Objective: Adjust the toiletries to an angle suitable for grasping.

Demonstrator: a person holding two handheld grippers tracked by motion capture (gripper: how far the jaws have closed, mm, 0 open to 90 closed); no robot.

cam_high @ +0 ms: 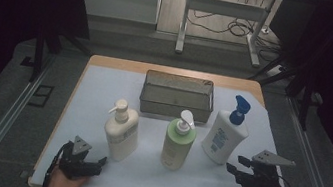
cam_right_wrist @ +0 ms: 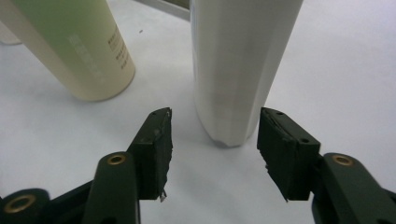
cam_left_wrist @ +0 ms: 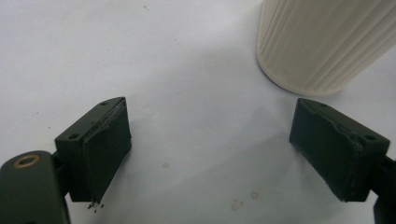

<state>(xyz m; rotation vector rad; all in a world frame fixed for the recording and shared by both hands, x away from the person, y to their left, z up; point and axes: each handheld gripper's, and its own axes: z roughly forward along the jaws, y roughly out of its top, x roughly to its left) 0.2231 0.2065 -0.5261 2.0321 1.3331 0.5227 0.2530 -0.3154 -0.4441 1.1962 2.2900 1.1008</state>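
Tabletop first: we see a pale white sheet [cam_high: 104, 89] covering a wooden table [cam_high: 108, 62] with rounded corners, set on grey floor between dark curtains, with a white metal desk frame [cam_high: 186, 20] and loose cables on the floor beyond. At the far middle of the sheet sits a rectangular grey wire-mesh basket [cam_high: 178, 95]. In front of it three pump bottles stand upright in a row, well apart from one another: a cream ribbed plastic bottle [cam_high: 121, 133] at the left, a pale green smooth plastic bottle with a white pump [cam_high: 179, 143] in the middle, and a white plastic bottle with a blue pump and a blue-printed label [cam_high: 225, 133] at the right, leaning slightly. Our right gripper [cam_high: 235, 166] hovers just beside the base of that white bottle; its black jaws stand parted, level with the bottle's foot, which lies just ahead of the gap, and they press on nothing. Our left gripper [cam_high: 99, 163] rests near the front edge, jaws wide apart over bare sheet, the cream bottle's ribbed base just ahead.
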